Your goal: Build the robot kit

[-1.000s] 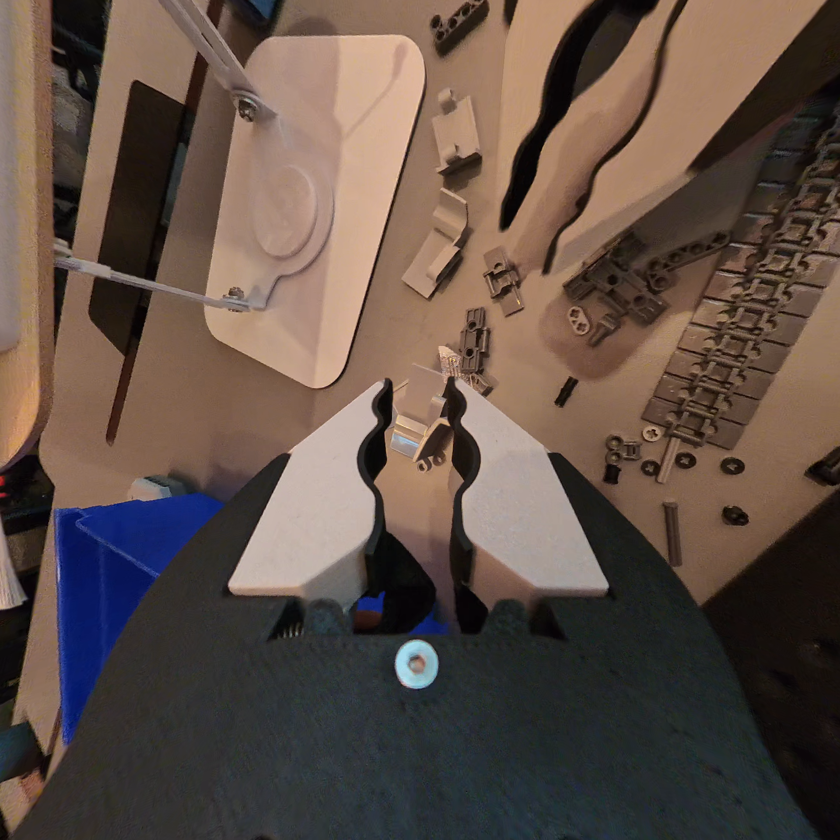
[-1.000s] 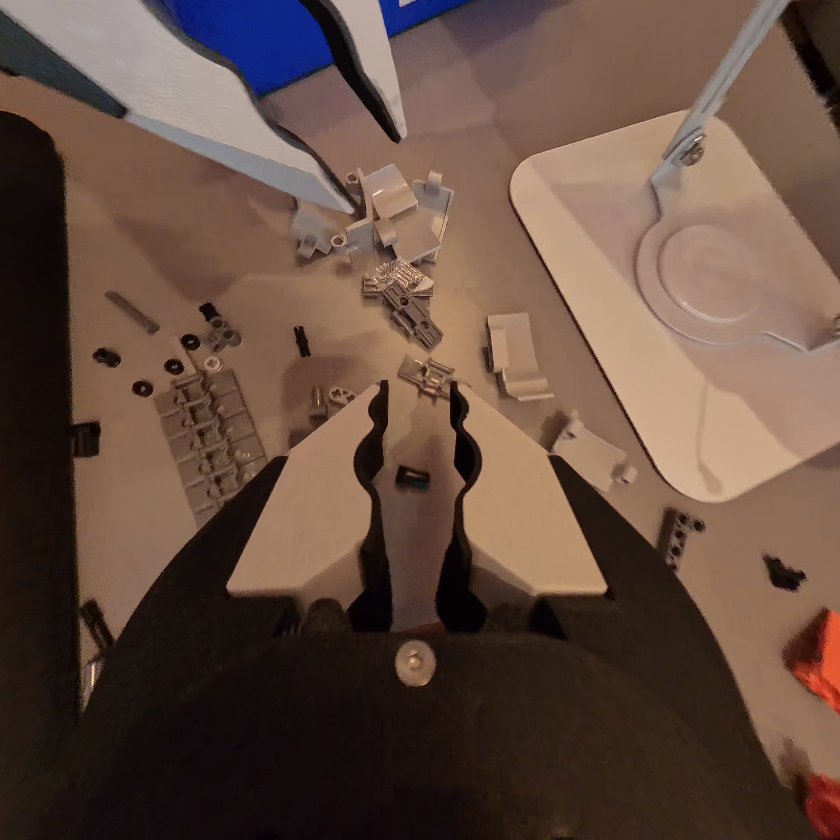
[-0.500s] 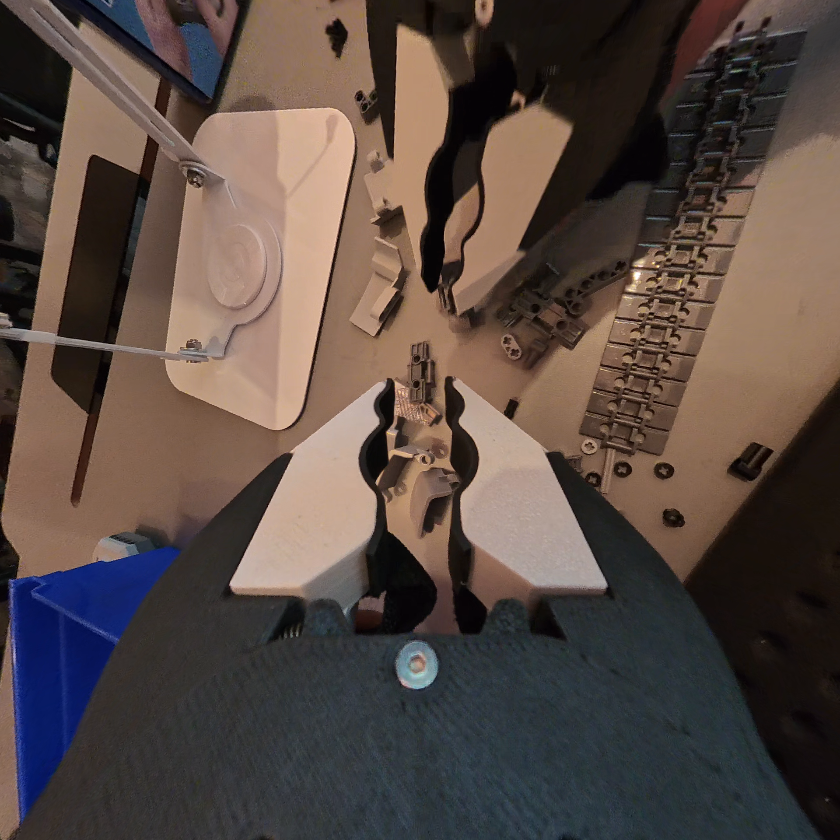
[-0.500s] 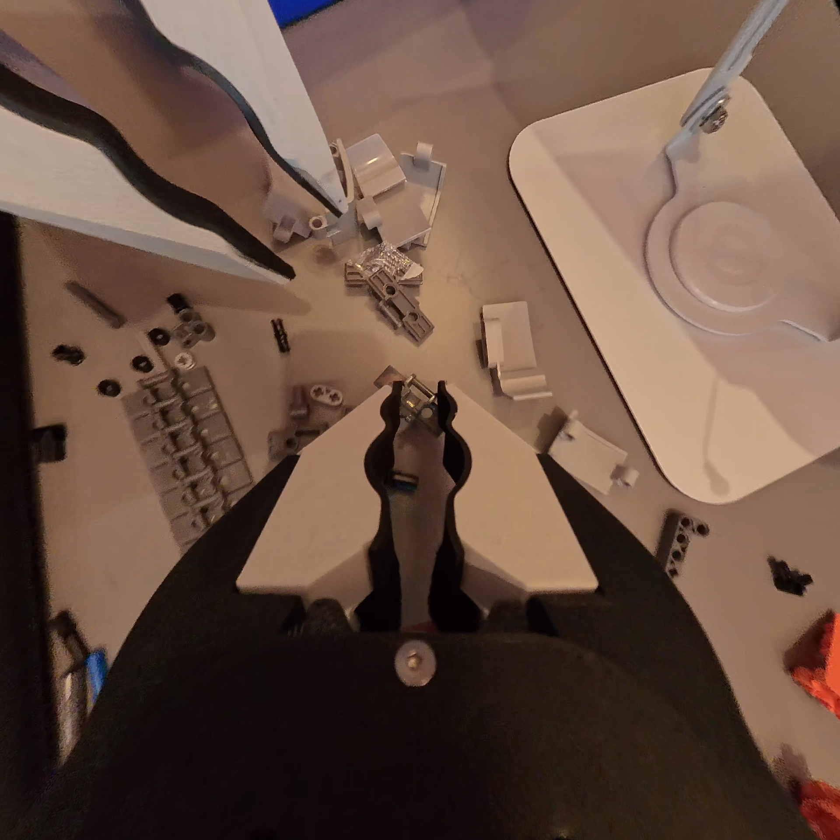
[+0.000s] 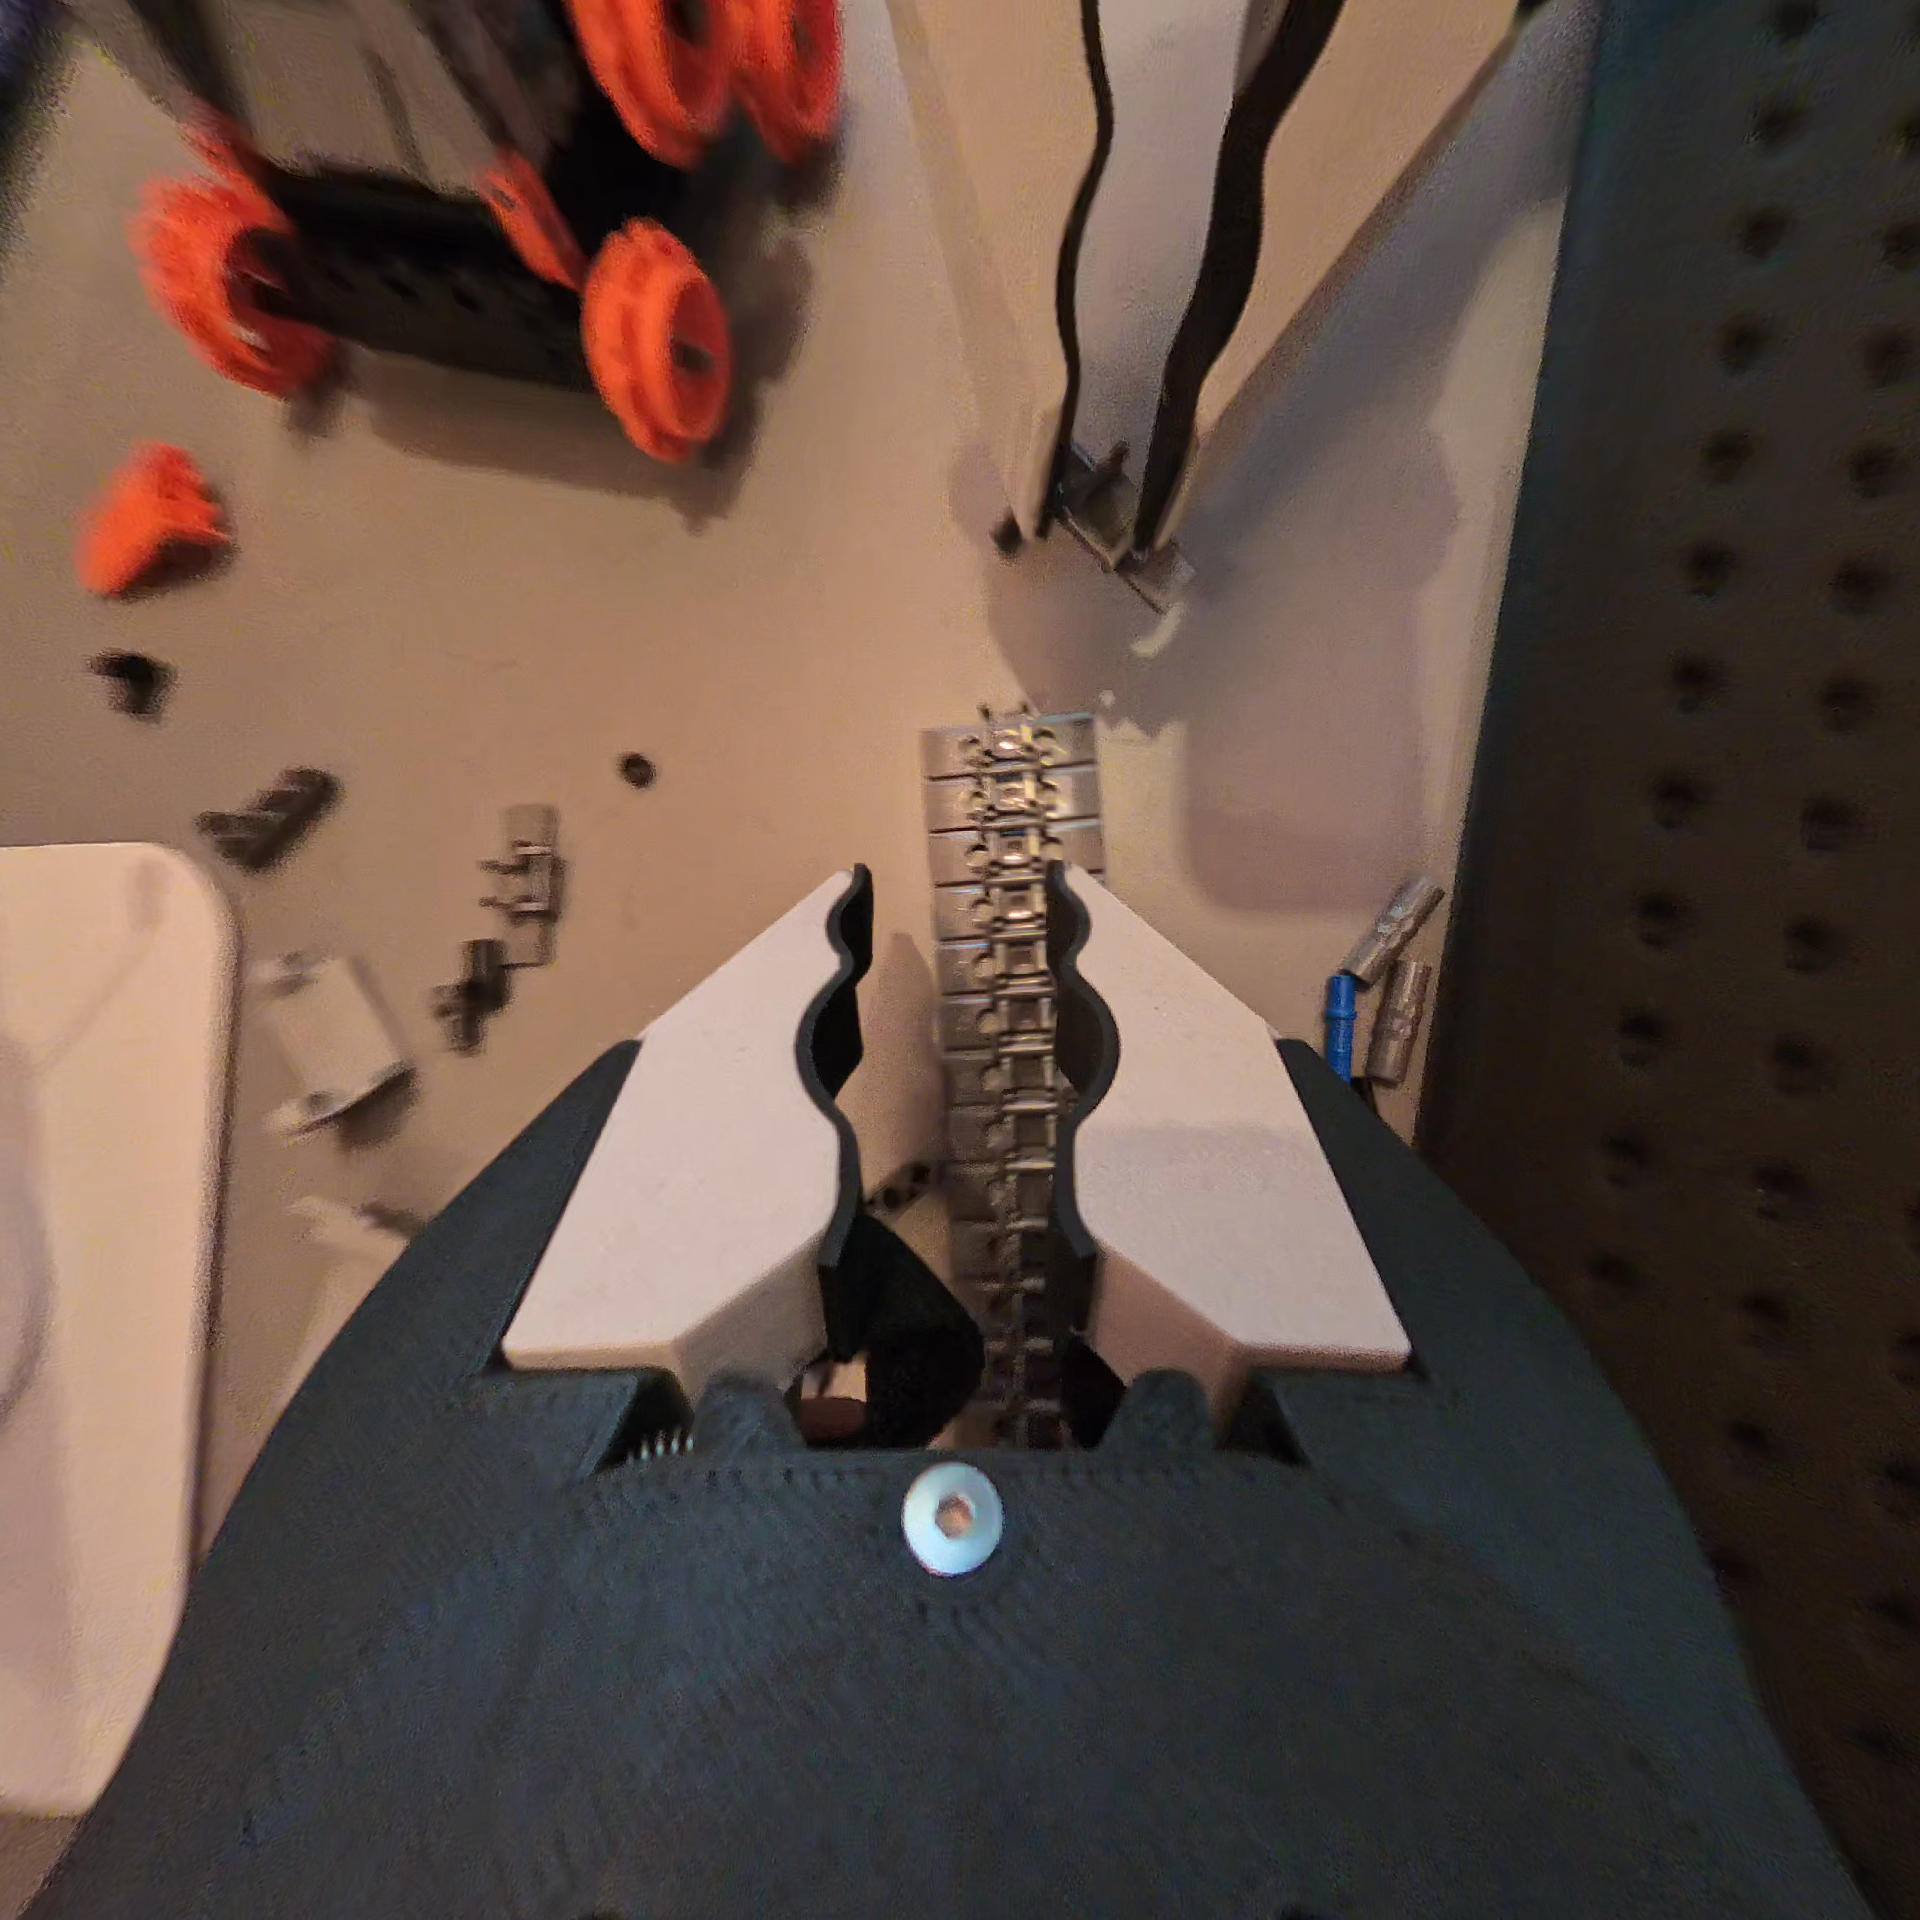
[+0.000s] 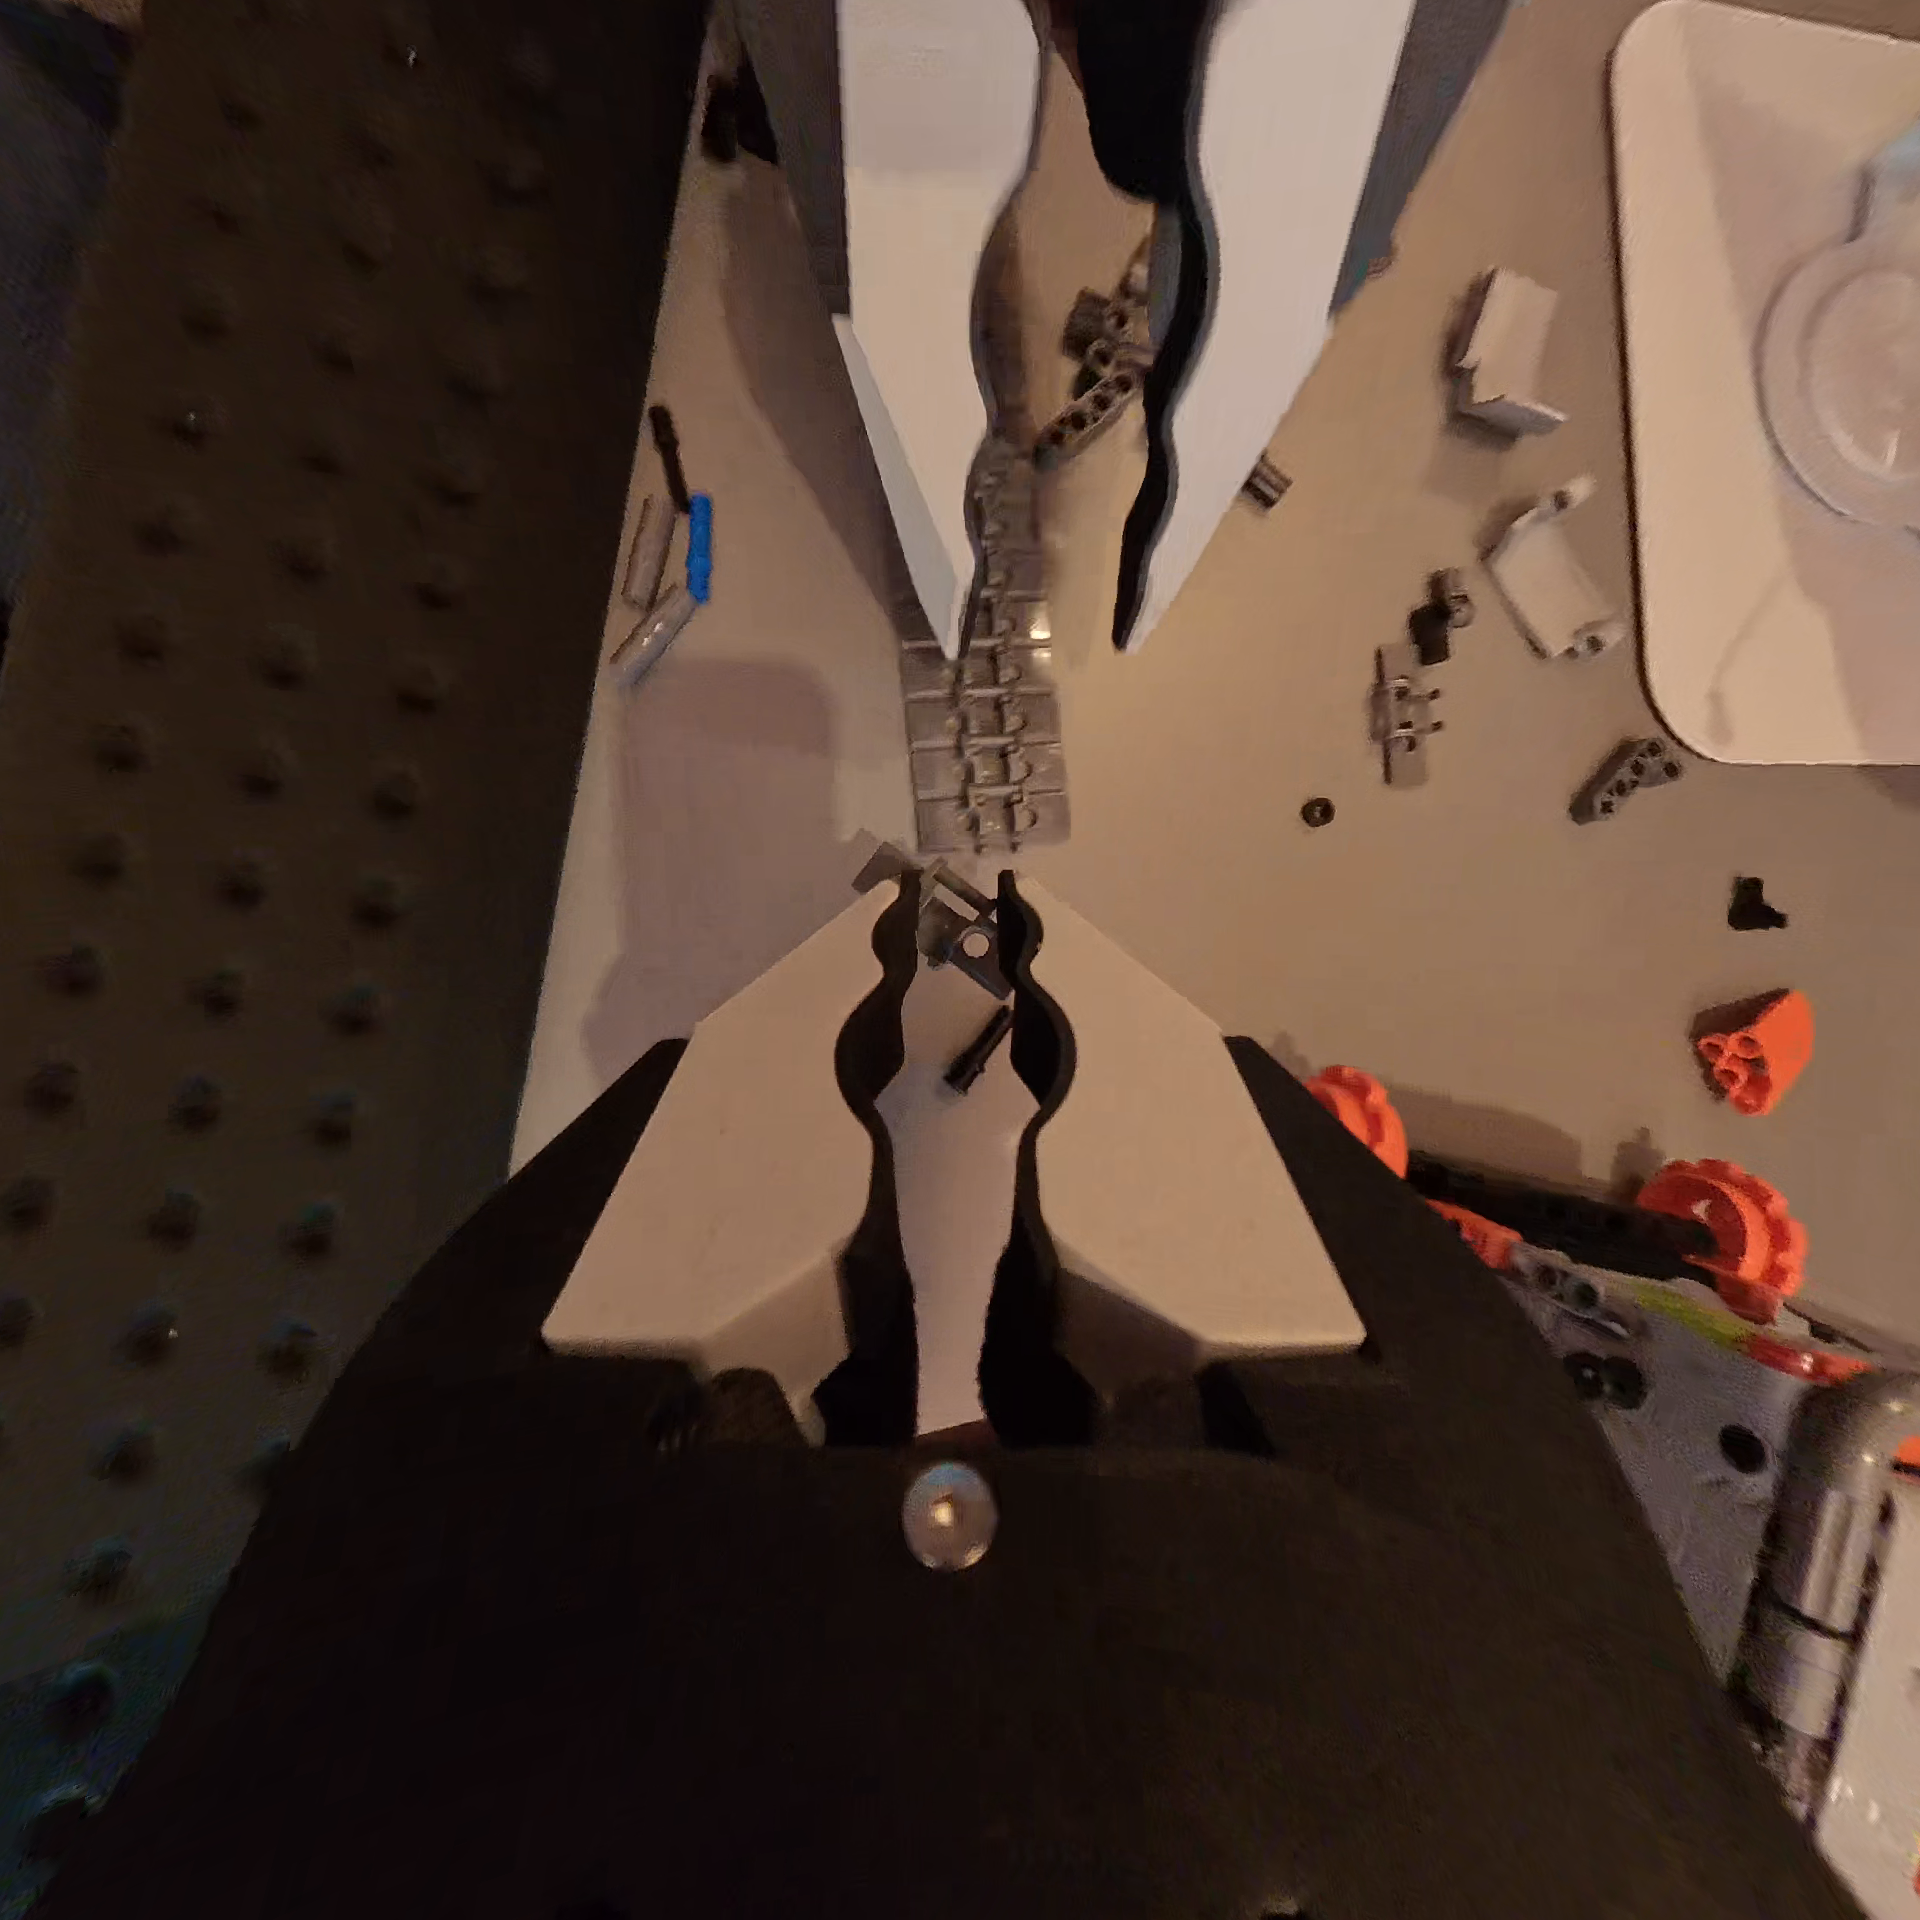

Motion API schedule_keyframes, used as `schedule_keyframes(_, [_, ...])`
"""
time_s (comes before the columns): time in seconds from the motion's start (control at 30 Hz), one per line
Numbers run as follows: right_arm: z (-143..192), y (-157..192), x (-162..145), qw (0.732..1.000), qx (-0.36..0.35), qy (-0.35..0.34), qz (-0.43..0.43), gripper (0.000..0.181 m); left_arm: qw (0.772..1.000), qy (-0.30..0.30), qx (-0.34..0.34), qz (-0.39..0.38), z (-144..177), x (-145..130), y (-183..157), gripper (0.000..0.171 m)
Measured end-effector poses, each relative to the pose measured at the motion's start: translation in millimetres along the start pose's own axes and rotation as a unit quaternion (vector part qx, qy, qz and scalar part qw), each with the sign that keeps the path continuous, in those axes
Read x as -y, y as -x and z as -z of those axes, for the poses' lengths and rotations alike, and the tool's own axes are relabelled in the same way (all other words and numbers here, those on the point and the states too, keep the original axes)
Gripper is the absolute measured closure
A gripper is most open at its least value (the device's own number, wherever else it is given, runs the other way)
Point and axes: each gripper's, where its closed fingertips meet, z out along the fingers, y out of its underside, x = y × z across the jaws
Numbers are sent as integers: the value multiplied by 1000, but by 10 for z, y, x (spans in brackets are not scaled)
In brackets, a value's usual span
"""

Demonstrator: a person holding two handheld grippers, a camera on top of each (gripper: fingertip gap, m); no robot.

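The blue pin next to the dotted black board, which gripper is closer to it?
Left. The left gripper hovers over the grey track strip, with the blue pin just beside its finger. The right gripper sits beyond the strip's far end, farther away.

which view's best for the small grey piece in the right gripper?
Right wrist view: the small grey piece sits pinched at the right gripper tips, close and fairly sharp, just short of the grey track strip. Left wrist view shows it farther off, partly hidden between the fingertips, with the strip running under the open left gripper.
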Motion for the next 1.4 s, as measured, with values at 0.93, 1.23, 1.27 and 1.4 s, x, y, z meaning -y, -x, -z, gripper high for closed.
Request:
schedule_keyframes(0.93, [-339, 375, -57, 980, 166, 25, 103, 168, 988, -9, -141, -61, -158, -52, -466, 157])
schedule_keyframes(1.23, [-223, 264, -2, 992, 109, 10, 66, 173, 988, -8, -140, -69, -154, -55, -480, 157])
schedule_keyframes(1.27, [-201, 235, 26, 994, 93, -1, 49, 181, 988, -7, -140, -69, -154, -55, -481, 157])
schedule_keyframes(1.4, [-267, 315, -17, 997, 71, -4, 14, 181, 988, -8, -139, -70, -155, -55, -482, 157])
